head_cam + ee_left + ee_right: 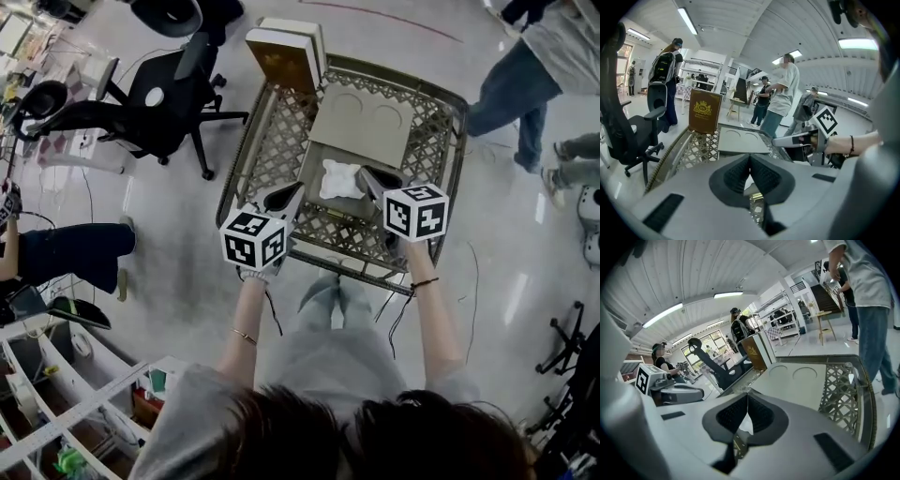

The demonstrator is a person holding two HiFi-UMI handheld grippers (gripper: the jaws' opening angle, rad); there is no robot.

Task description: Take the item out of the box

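Note:
An open box sits in a metal lattice basket (457,141). Its brown and gold lid (281,58) stands upright at the far end. A grey insert (364,122) with two round recesses lies tilted over the box. A crumpled white item (337,178) rests in the grey box bottom nearer to me. My left gripper (286,197) hovers just left of the white item, jaws shut and empty. My right gripper (373,180) hovers just right of it, also shut and empty. In the left gripper view the pads (740,176) meet, with the lid (704,111) ahead. The right gripper (747,401) faces the insert (797,380).
A black office chair (159,94) stands left of the basket. People stand at the far right (525,75), and a seated person is at the left edge (66,248). White shelving (66,394) is at the lower left. Cables trail on the glossy floor.

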